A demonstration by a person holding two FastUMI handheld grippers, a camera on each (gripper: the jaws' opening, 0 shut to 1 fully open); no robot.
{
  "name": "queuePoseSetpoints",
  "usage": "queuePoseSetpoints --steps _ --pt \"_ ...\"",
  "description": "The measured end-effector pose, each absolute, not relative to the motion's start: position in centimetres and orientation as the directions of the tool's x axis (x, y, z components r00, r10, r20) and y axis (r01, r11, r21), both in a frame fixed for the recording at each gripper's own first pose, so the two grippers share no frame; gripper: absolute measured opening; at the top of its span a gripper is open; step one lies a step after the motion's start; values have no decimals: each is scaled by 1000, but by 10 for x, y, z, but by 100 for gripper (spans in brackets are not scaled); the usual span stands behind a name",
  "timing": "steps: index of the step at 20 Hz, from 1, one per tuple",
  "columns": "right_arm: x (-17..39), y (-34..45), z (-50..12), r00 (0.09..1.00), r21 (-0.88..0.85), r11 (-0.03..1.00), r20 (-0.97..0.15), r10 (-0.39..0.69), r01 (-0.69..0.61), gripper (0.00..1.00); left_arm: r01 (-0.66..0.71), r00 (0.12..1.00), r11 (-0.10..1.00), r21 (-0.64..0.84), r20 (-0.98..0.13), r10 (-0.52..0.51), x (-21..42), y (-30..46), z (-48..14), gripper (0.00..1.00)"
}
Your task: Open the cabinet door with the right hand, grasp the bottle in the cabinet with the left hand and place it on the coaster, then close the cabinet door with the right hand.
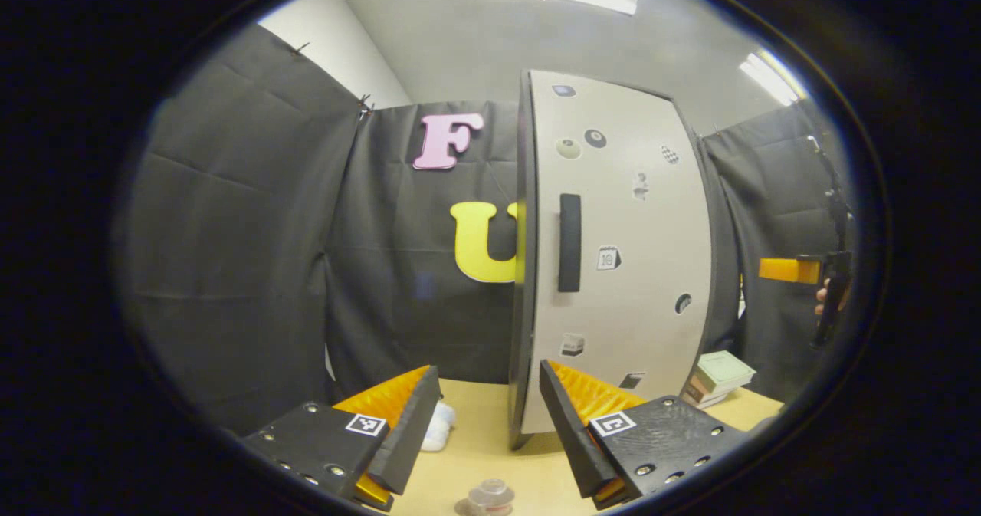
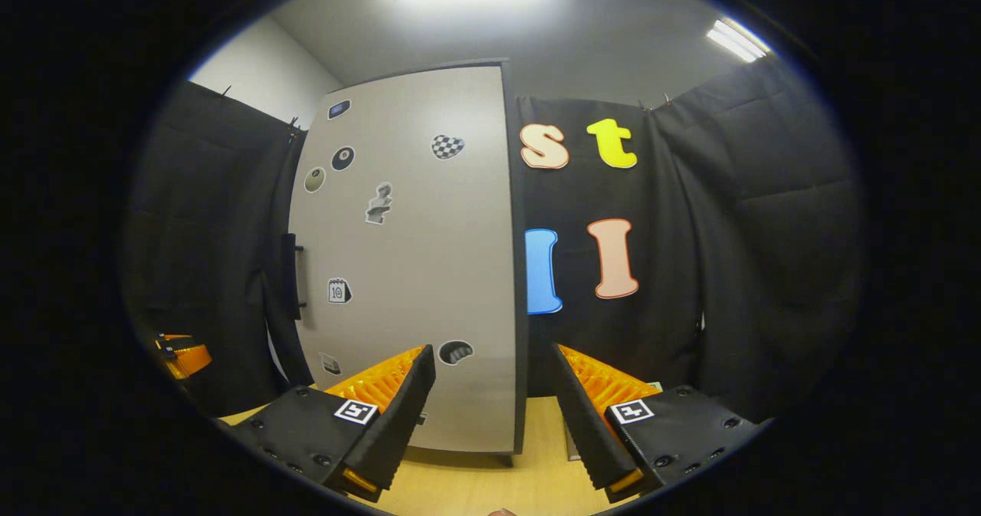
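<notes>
The cabinet door (image 1: 628, 255) stands closed, pale grey with stickers and a black vertical handle (image 1: 569, 241). My left gripper (image 1: 487, 370) is open and empty, a short way in front of the door's handle edge. Below it on the table, between the fingers, is a small clear round thing (image 1: 490, 495) with a reddish base, cut off by the view's edge; I cannot tell if it is the bottle. My right gripper (image 2: 490, 351) is open and empty, facing the door (image 2: 414, 271) near its right edge, far from the handle (image 2: 290, 277).
The wooden table (image 1: 490, 455) carries a white object (image 1: 438, 426) left of the cabinet and a stack of books (image 1: 716, 378) to its right. The other gripper (image 1: 789, 271) and a hand (image 1: 824, 301) are at far right. The left gripper (image 2: 180, 355) is at the lower left.
</notes>
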State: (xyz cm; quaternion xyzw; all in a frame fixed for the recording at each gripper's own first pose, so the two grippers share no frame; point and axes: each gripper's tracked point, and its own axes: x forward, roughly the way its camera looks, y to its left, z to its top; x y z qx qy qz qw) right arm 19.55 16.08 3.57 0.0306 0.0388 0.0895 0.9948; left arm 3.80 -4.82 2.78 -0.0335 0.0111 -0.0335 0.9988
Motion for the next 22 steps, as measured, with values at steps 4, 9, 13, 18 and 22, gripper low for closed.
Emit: queuePoseSetpoints --steps 4,9,13,18,22 --pt "175 105 34 985 53 987 -64 158 -154 94 46 999 998 -45 -8 -47 26 -70 45 79" --pt "149 57 31 986 25 986 -40 164 -163 94 -17 1000 1000 15 -18 17 -7 -78 54 79" --pt "127 42 28 987 19 988 -49 154 -154 94 -23 999 1000 1 -33 23 -25 -77 53 81" --pt "107 47 35 991 6 991 -22 135 -134 94 -21 1000 1000 4 -22 21 -39 -55 58 79" --pt "95 56 44 991 18 991 -2 136 -136 95 -33 999 999 25 -1 33 -48 -32 67 81"
